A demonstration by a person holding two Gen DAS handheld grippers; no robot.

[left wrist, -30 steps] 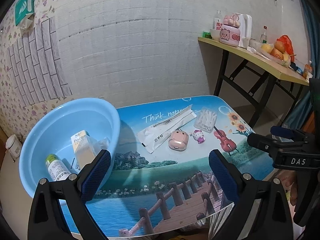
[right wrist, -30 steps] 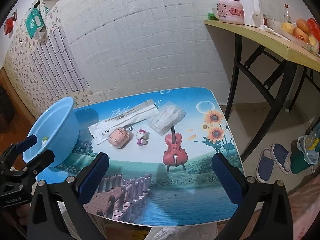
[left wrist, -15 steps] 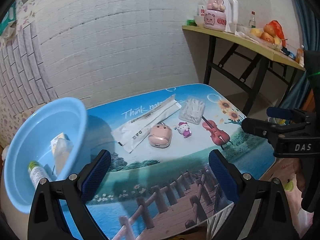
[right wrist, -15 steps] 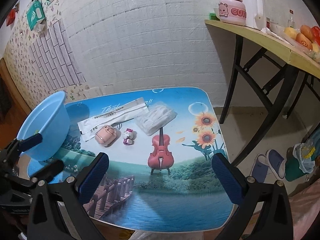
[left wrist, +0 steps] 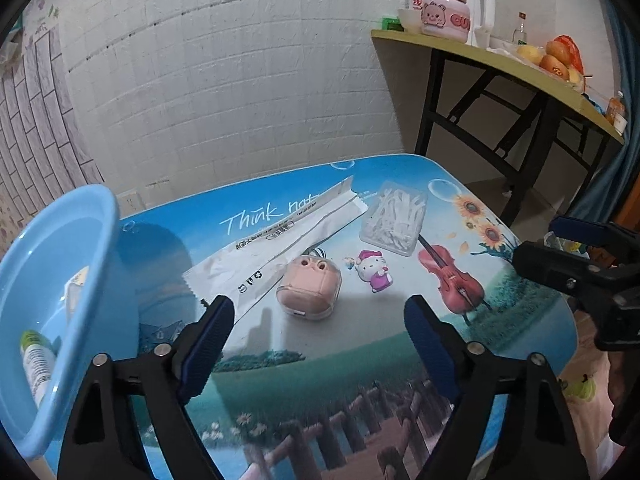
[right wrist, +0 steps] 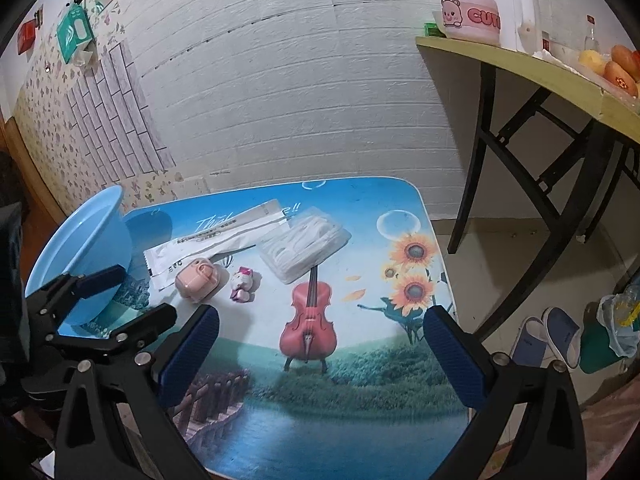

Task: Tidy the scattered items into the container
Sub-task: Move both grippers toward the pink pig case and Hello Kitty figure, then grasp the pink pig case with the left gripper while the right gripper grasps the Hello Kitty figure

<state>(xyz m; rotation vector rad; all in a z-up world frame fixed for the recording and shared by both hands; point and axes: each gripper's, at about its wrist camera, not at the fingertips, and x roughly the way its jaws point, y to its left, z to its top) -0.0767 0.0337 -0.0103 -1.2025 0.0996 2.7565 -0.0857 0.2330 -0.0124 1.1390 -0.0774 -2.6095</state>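
A light blue basin [left wrist: 48, 280] sits at the table's left edge and holds a small carton [left wrist: 74, 286] and a white tube [left wrist: 36, 360]; it also shows in the right wrist view [right wrist: 86, 248]. On the printed table lie a long white sachet [left wrist: 280, 240], a pink earbud case [left wrist: 310, 290], a small Hello Kitty figure [left wrist: 374, 270] and a clear box of white sticks [left wrist: 394, 216]. My left gripper [left wrist: 316, 340] is open and empty, just in front of the pink case. My right gripper [right wrist: 320, 352] is open and empty over the violin picture.
The low table [right wrist: 360, 420] has a picture top and stands against a white brick wall. A taller folding table [right wrist: 540, 76] with a pink jar, kettle and fruit stands to the right. Slippers [right wrist: 548, 340] and a green bin lie on the floor at right.
My left gripper has swung right, away from the basin, and moved closer to the pink case and the sachet. My right gripper has shifted only slightly.
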